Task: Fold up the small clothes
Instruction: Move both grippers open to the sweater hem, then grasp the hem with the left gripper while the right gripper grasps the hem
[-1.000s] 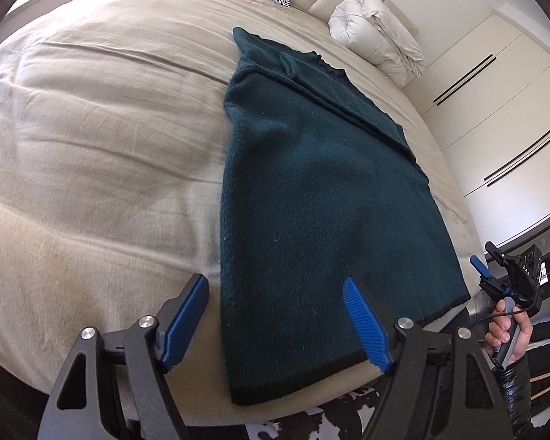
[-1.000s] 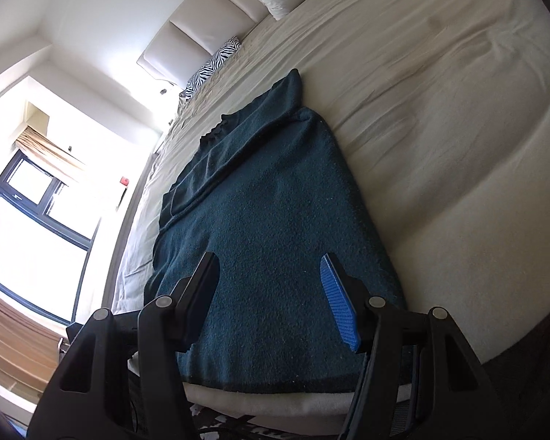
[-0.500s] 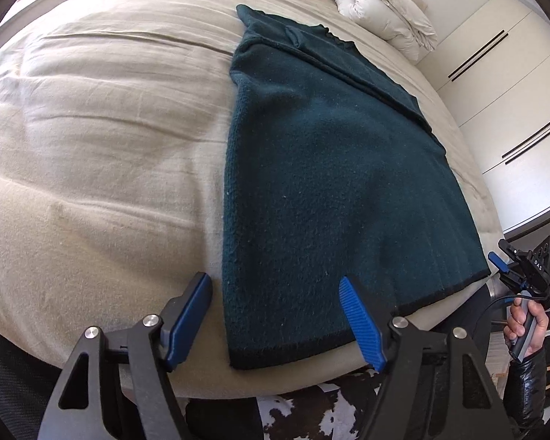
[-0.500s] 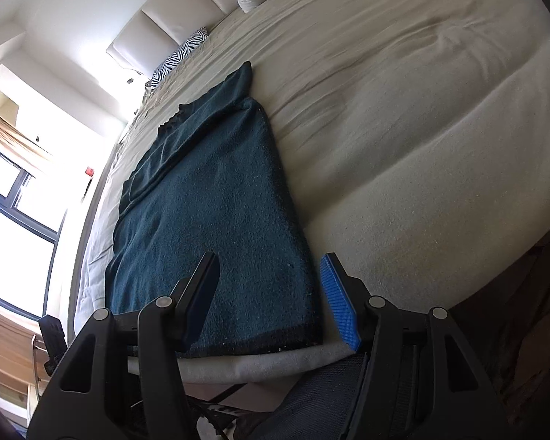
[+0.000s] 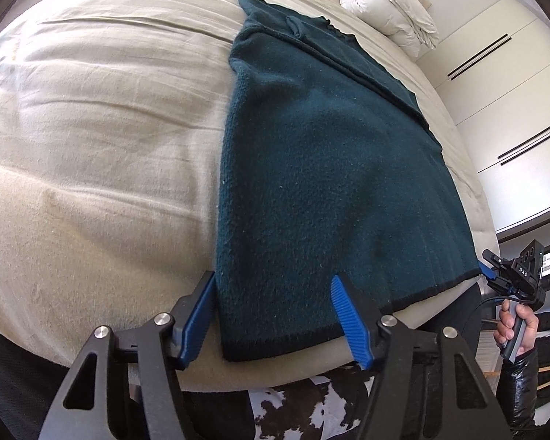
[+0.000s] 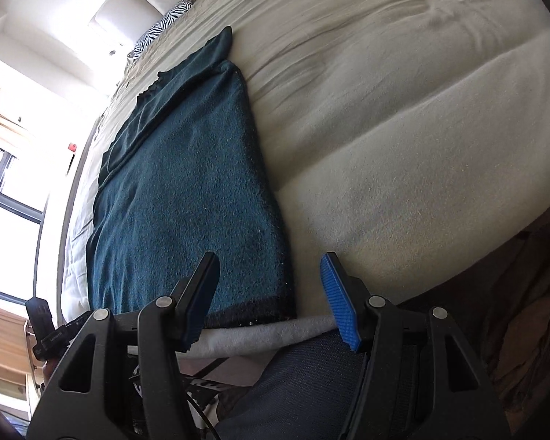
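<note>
A dark teal knitted garment lies flat and lengthwise on the beige bed, its black-edged hem at the near edge. My left gripper hovers over the hem's left corner. Its jaws are closing with the corner between them, and the blue pads do not press on the cloth. In the right wrist view the garment shows its other hem corner between the fingers of my right gripper, which stands open just above it. That right gripper also appears at the bed's edge, held by a hand.
A rolled white duvet and a zebra-print pillow lie by the headboard. White wardrobe doors stand to the right, and a cowhide rug lies below the bed's edge. A bright window is on the far side.
Both grippers tipped downward toward the near hem. The right gripper slid from the garment's middle to its right hem corner. The left jaws narrowed around the left corner.
</note>
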Motion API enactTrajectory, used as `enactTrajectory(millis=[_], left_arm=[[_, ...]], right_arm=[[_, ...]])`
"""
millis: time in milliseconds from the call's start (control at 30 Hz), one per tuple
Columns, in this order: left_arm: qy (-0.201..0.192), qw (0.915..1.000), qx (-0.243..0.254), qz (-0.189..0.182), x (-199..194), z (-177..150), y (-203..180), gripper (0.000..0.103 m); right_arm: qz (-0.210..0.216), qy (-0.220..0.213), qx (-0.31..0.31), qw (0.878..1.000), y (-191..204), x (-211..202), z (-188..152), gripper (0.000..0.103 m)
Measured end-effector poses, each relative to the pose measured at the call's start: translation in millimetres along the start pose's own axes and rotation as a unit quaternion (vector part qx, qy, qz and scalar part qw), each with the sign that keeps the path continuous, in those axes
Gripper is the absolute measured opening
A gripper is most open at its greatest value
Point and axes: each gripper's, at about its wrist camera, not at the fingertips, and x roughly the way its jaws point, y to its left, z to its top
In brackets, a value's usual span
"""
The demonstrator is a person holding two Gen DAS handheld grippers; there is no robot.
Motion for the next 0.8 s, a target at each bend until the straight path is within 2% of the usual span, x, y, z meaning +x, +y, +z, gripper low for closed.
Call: enactTrajectory(millis=[367,633,667,767,800], left_arm=[[0.01,0.9962,-0.068,-0.054,-2,0,18,0.065],[0.027,0.996,-0.068,-0.051,-4,-2,16,0.064],[0.028,0.9963,-0.066,-0.048,-4,-3,15,0.062],[0.034,0.9967,-0.066,-0.033,-2,-3,17,0.048],[0.036,0.9967,-0.067,-0.028,-2,-3,18,0.039]], right_arm=[[0.023,0.014,0.006,1.0,1,-2,-2,0.057],[0.022,0.021,0.001,1.0,2,-2,-2,0.055],[0.021,0.023,0.0,1.0,2,-1,-2,0.055],[0.018,0.03,-0.007,0.999,3,-1,-2,0.054],[0.017,0.032,-0.009,0.999,4,-2,-2,0.053]])
